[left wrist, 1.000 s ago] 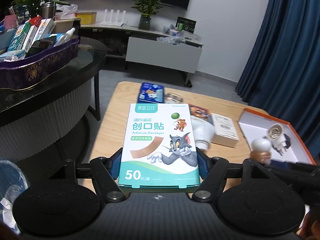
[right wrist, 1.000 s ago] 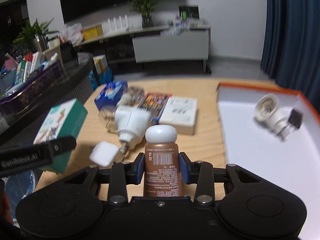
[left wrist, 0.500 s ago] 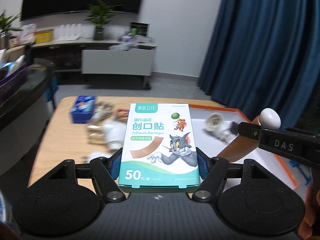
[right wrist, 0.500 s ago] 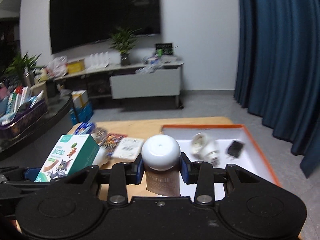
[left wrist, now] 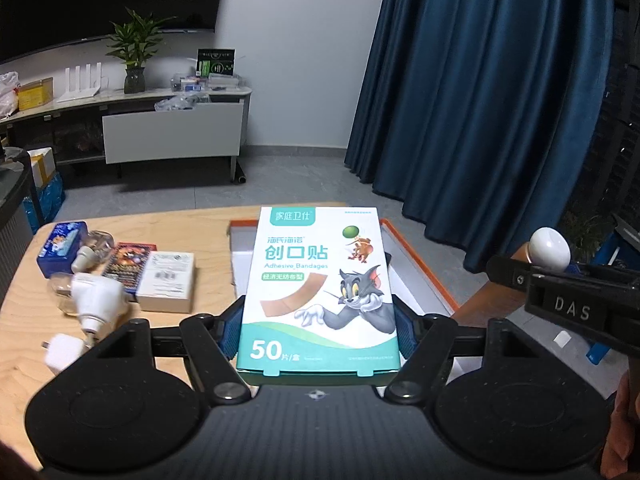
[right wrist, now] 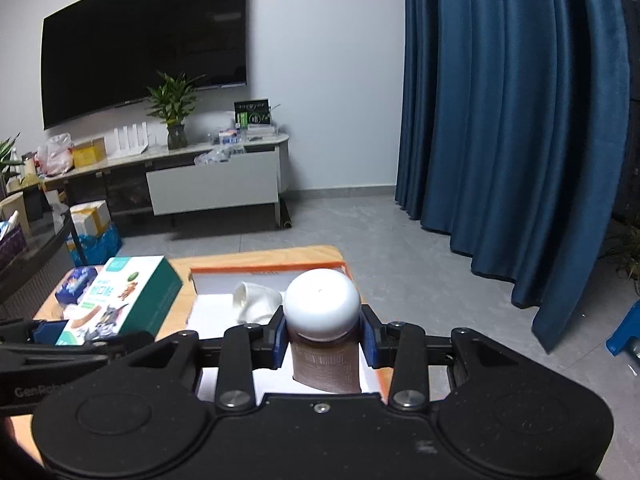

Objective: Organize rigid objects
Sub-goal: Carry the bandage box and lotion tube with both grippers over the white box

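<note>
Above table (left wrist: 208,236), bandage box (left wrist: 318,288) sits clamped in left claw (left wrist: 318,330).

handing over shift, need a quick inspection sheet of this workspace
surface: wooden table, partly covered.
job's things: bandage box and brown bottle with white cap both held up; orange-rimmed white tray holds a white fitting.
clutter: blue box, two flat boxes, white plug adapters left of the tray.
grippers: left hand-held gripper shut on the bandage box; right hand-held gripper shut on the bottle.
cables: nothing seen.
surroundings: blue curtain, wall TV, low cabinet with plant.
</note>
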`<state>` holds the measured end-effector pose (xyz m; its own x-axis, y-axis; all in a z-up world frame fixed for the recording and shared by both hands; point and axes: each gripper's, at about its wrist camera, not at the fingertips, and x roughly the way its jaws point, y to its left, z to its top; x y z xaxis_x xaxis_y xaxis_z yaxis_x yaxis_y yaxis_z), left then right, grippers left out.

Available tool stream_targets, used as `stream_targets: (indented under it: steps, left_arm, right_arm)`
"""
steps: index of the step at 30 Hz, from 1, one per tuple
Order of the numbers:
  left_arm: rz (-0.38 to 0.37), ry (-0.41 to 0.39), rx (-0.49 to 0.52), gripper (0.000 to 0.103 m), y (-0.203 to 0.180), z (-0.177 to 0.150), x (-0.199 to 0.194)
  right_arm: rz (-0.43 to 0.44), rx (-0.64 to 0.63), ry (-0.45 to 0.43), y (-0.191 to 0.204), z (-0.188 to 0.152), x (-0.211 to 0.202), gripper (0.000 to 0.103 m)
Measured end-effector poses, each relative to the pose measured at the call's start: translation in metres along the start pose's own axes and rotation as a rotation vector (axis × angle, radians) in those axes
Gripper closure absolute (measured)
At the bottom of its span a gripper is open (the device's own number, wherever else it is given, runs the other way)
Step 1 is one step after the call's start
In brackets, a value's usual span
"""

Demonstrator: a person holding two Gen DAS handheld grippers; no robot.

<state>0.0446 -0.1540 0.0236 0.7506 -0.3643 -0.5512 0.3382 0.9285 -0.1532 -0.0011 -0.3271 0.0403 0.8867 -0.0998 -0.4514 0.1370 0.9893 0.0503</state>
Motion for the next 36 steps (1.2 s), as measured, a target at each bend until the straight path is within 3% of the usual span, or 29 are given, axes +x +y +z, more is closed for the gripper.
stream_targets:
  steps: [19,36]
  left_arm:
    - [0.08,0.051,0.017,0.031,-0.024,0.0,0.015]
    - [0.079,0.039,-0.013,0.031,-0.024,0.0,0.009]
  right_arm:
    - [0.039,-0.005,0.018,-0.018,-0.007,0.015,0.058]
    - [0.048,-0.033,0.043,-0.012,-0.005,0.022,0.058]
